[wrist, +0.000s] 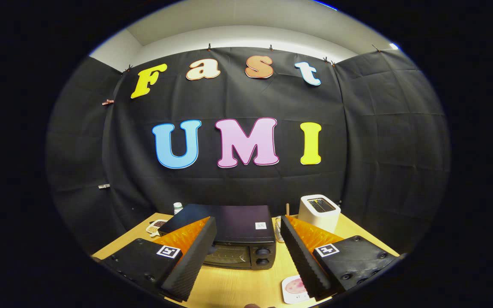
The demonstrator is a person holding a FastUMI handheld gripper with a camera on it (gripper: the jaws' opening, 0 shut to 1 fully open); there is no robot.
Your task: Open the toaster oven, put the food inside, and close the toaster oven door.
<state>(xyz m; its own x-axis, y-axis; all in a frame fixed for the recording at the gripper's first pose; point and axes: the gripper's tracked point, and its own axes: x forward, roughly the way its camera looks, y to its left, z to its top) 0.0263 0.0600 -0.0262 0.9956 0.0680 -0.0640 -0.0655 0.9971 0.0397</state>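
Observation:
A black toaster oven (229, 231) stands on the wooden table (238, 286), just ahead of my fingers, with its glass door closed and two knobs (262, 256) at its right side. My gripper (246, 239) is open, held above the table, its two black ridged fingers (193, 256) spread wide with nothing between them. The oven's front shows through the gap. A small white plate with pink food (294, 288) lies on the table beside the right finger, partly hidden by it.
A white pop-up toaster (320, 211) stands behind and to the right of the oven. A small dish of brown bits (156, 226) and a white-capped bottle (178, 208) sit at the oven's left. A thin stick (287, 209) rises between oven and toaster.

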